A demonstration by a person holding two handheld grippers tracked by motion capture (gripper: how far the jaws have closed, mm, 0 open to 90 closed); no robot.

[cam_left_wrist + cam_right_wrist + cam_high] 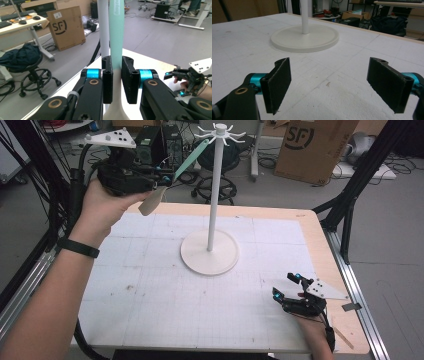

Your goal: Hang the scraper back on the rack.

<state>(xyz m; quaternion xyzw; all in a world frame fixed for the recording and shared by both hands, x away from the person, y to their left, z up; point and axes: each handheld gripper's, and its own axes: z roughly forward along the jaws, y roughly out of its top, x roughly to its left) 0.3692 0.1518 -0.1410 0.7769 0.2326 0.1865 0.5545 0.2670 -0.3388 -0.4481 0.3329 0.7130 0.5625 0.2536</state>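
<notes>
One spatula is all I carry, and my left tongs have it pinched at the neck, where the mint-green handle meets the pale beige blade; the jaws stand narrow on it, one to each side, as the left gripper view shows. I hold it up off the worktop with the handle running away from my tongs and upward, its far end right at the crown of hooks on the one white stand, whose pole rises just beyond my jaws. I judge it is held so because the handle's end is meant to go onto a hook, and gripping low at the neck leaves that end free; whether it has already caught a hook I cannot tell. The blade hangs down beneath my tongs, over the worktop's far left corner. My right tongs lie low on the worktop, well apart from the left ones and on the near side of the stand's round base, jaws spread wide with nothing between them, waiting, I think, as this needs one hand. So: one spatula, one stand, two tongs, one pair loaded.
</notes>
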